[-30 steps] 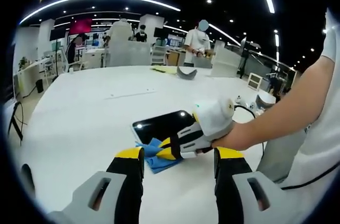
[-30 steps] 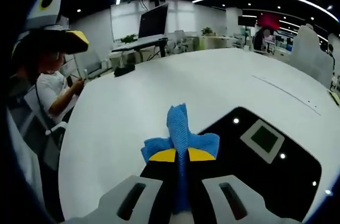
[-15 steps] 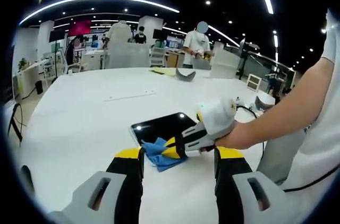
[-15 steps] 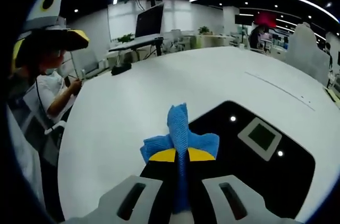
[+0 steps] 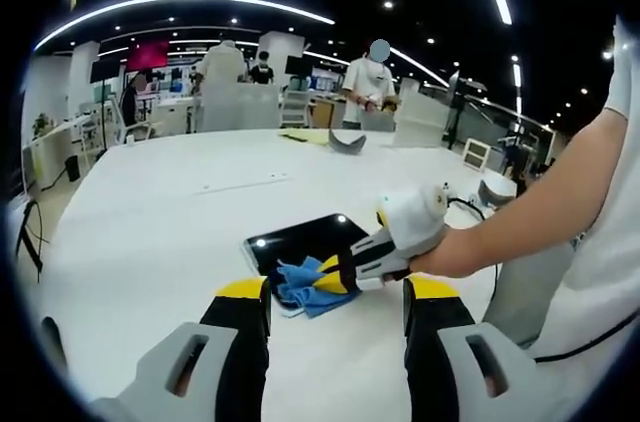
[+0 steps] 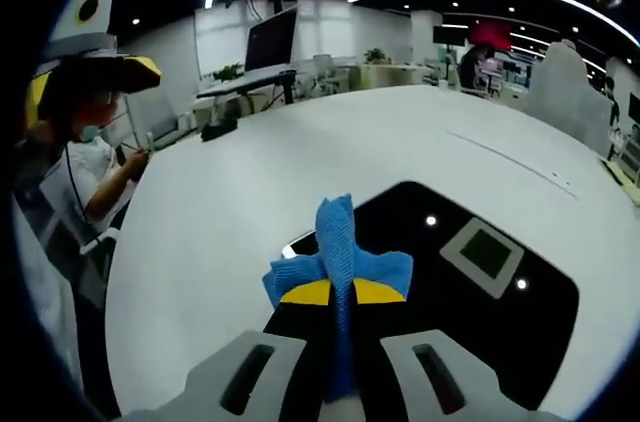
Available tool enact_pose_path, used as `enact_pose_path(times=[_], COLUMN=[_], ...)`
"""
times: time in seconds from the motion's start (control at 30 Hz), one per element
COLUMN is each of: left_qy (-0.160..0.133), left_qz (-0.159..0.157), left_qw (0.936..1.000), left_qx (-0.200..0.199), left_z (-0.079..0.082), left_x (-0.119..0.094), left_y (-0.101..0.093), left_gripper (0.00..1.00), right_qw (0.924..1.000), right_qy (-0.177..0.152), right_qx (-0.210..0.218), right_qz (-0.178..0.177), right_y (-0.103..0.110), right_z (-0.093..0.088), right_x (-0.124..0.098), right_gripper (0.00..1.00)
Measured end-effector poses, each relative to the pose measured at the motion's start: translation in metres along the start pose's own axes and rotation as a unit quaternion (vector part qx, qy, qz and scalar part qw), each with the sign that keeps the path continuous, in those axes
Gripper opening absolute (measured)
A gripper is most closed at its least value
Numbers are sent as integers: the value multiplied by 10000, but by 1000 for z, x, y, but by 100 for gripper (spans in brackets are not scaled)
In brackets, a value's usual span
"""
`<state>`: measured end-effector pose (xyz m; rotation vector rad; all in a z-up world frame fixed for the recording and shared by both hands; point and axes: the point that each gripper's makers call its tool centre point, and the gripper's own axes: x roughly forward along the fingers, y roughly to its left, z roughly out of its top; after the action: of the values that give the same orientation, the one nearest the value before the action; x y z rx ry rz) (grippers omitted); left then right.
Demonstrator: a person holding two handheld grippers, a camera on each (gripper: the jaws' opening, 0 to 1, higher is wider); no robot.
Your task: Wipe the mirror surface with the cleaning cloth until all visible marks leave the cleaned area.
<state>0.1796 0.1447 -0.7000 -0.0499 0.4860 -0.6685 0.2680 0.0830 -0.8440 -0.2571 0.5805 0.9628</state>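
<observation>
The cloth is bright blue. The mirror looks black with small white light dots. The tabletop is plain white. The fingers have yellow tips.

R gripper w/ blue cloth has slid along the mirror: 1 s ago cloth lay mostly on the table just off the mirror's near corner, now it covers that near corner. In right gripper view, more dark glass shows ahead of the cloth, a pale corner edge newly visible by it.
</observation>
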Motion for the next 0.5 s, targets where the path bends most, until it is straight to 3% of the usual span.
enact_pose_path(times=[0.5], left_qy=[91], left_qz=[-99], left_qw=[9998], left_qx=[138], left_z=[1], left_x=[4], left_y=[-8], left_gripper=[52], right_qw=[9997], right_qy=[-55], right_qx=[192], right_qz=[-161], right_y=[-11], right_z=[-7], right_x=[-12], right_gripper=[1])
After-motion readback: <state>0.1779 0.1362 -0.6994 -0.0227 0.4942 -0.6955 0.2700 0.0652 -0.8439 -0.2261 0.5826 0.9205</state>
